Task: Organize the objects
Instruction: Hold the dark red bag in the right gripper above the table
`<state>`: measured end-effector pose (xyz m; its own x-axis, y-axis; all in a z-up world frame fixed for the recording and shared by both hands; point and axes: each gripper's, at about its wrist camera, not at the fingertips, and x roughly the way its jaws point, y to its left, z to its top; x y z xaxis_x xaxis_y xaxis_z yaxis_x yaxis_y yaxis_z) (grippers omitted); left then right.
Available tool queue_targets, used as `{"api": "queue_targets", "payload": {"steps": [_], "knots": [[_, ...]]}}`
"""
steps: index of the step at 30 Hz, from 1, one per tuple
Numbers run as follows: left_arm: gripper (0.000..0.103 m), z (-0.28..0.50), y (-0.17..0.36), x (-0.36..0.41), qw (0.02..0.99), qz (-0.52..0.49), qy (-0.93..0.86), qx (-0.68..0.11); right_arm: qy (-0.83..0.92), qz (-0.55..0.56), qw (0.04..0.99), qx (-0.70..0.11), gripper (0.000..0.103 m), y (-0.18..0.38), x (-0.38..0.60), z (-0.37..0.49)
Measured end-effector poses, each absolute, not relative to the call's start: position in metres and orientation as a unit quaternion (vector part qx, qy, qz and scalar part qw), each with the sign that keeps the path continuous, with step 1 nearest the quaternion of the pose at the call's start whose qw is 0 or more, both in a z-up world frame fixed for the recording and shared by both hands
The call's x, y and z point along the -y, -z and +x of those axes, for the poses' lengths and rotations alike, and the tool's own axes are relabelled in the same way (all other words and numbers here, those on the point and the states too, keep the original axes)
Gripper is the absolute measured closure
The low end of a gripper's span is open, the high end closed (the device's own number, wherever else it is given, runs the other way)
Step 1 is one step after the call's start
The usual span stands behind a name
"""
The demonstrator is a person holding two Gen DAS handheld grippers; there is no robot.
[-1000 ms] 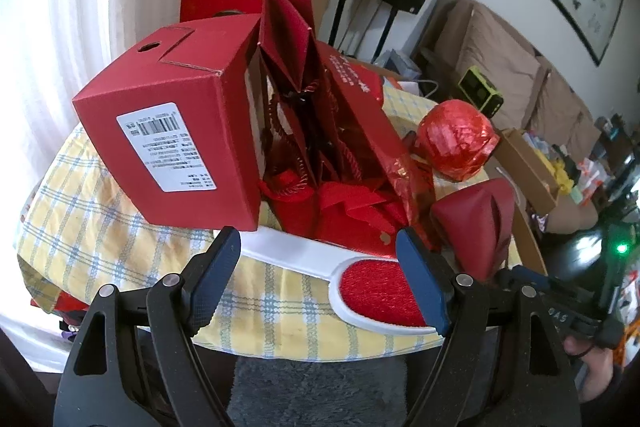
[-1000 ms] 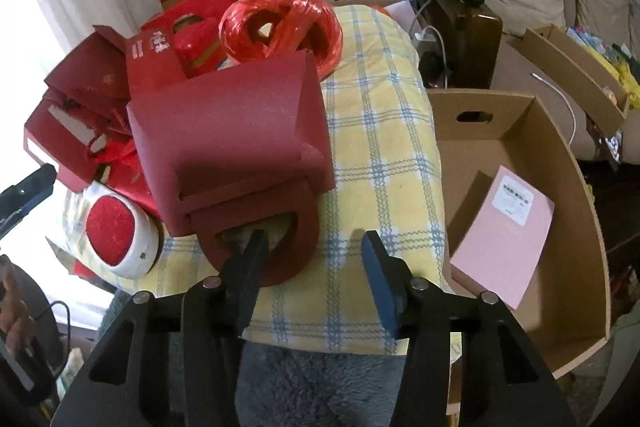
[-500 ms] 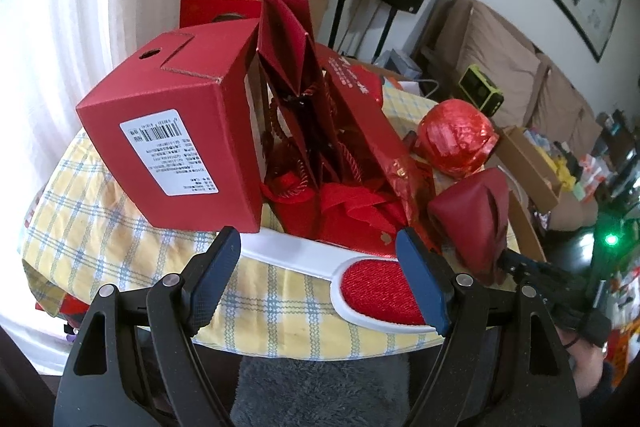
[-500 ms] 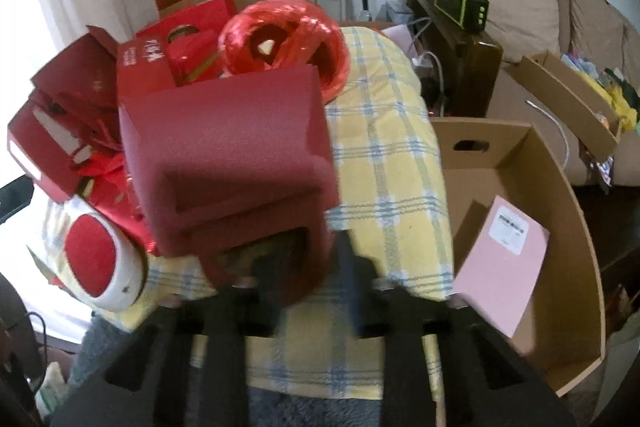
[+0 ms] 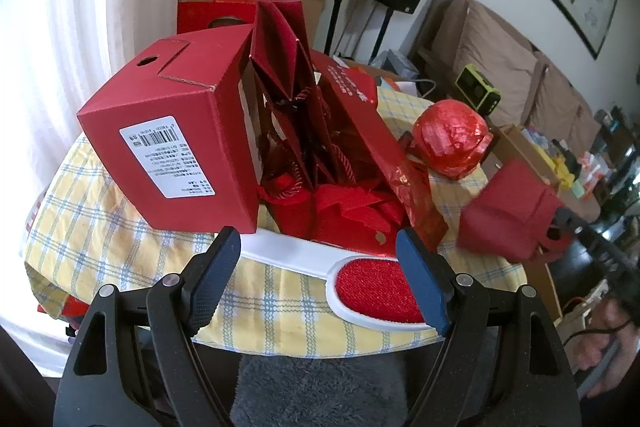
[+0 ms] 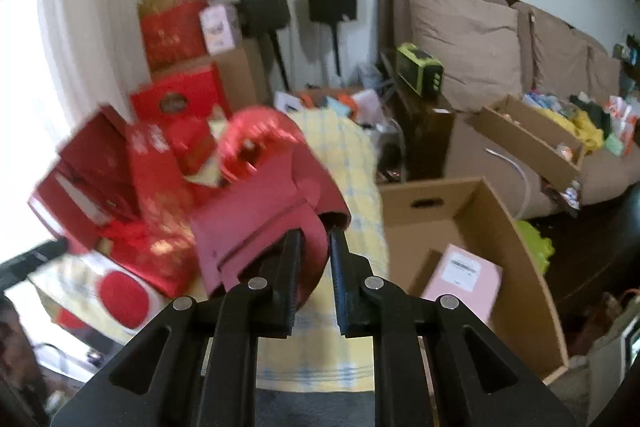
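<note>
The right gripper (image 6: 315, 251) was pinched on the looped handle of a dark red gift bag (image 6: 264, 215), its jaws nearly together with only the handle strip between them. The bag hung clear of the yellow checked tabletop (image 6: 352, 163), tilted, at the near right edge of the clutter. The left gripper (image 5: 318, 267) hovered with its jaws spread and nothing between them, above a white lint brush (image 5: 372, 287) lying on the tabletop in front of a red carton (image 5: 172, 147) and upright red paper bags (image 5: 292, 99). The step in hand appeared to be carrying the bag away from the pile. The next move probably called for swinging it rightward over the open cardboard box (image 6: 480, 227), already holding a pink packet (image 6: 464, 279), and releasing it there.
</note>
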<state>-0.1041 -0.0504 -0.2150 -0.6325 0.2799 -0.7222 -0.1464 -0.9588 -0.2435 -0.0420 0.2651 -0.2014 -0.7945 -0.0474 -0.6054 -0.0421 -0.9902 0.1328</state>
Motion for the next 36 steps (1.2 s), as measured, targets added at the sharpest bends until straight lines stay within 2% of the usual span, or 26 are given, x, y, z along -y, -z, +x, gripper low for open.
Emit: {"api": "queue_targets", "payload": {"steps": [1, 6, 13, 21, 26, 28, 32, 36], "knots": [[0.026, -0.104, 0.215, 0.050, 0.118, -0.412, -0.900, 0.081, 0.947, 0.313, 0.007, 0.065, 0.093, 0.196, -0.261, -0.040], [0.026, -0.106, 0.217, 0.051, 0.116, -0.417, -0.898, 0.081, 0.947, 0.319, 0.020, 0.038, 0.092, 0.198, -0.248, -0.045], [0.026, -0.104, 0.215, 0.047, 0.119, -0.414, -0.899, 0.077, 0.928, 0.359, 0.017, 0.099, 0.091, 0.227, -0.268, -0.051], [0.026, -0.105, 0.215, 0.050, 0.114, -0.414, -0.900, 0.077, 0.917, 0.383, 0.024, 0.113, 0.087, 0.236, -0.279, -0.048], [0.026, -0.105, 0.214, 0.054, 0.110, -0.413, -0.901, 0.080, 0.884, 0.445, 0.052, 0.133, 0.075, 0.250, -0.293, -0.047], [0.026, -0.105, 0.215, 0.054, 0.111, -0.413, -0.900, 0.080, 0.873, 0.470, 0.046, 0.123, 0.073, 0.255, -0.294, -0.046], [0.026, -0.105, 0.217, 0.051, 0.118, -0.417, -0.898, 0.078, 0.861, 0.497, 0.046, 0.097, 0.062, 0.264, -0.288, -0.046], [0.026, -0.104, 0.216, 0.049, 0.120, -0.416, -0.898, 0.077, 0.864, 0.497, 0.039, 0.075, 0.062, 0.270, -0.278, -0.050]]}}
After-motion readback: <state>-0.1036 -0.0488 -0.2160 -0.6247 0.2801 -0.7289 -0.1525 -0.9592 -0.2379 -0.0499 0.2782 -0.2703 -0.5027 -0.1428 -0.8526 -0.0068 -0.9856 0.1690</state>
